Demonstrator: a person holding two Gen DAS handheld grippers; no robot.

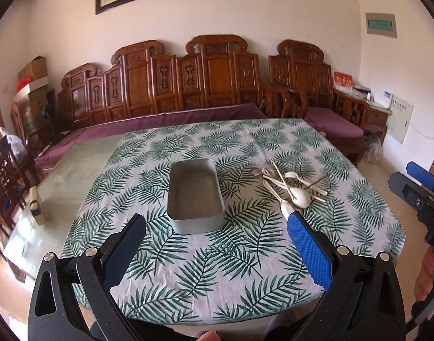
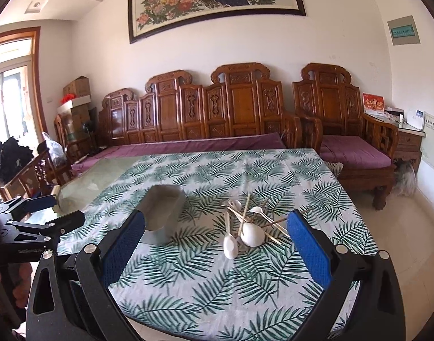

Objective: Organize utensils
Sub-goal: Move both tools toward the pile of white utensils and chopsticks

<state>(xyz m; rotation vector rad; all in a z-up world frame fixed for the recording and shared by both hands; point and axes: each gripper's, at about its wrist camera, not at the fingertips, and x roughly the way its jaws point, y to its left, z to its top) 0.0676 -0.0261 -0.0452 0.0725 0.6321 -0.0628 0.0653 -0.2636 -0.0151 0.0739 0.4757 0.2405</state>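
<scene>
A grey rectangular metal tray (image 1: pixel 196 218) (image 2: pixel 160 231) stands empty in the middle of the leaf-print tablecloth (image 1: pixel 211 270) (image 2: pixel 205 284). To its right lies a tangled pile of white spoons (image 1: pixel 299 196) (image 2: pixel 252 234) and thin chopsticks (image 1: pixel 282 177) (image 2: pixel 244 217). My left gripper (image 1: pixel 217 223) hovers open above the table's near edge, in front of the tray. My right gripper (image 2: pixel 217 221) is open too, held short of the pile, with nothing between its fingers. The other gripper shows at each view's side edge.
A carved wooden sofa with purple cushions (image 1: pixel 165 119) (image 2: pixel 188 145) runs along the far side of the table. A matching armchair (image 2: pixel 347 142) stands at the right. Bare glass tabletop (image 1: pixel 72 167) lies left of the cloth. A wooden chair (image 1: pixel 6 176) stands at far left.
</scene>
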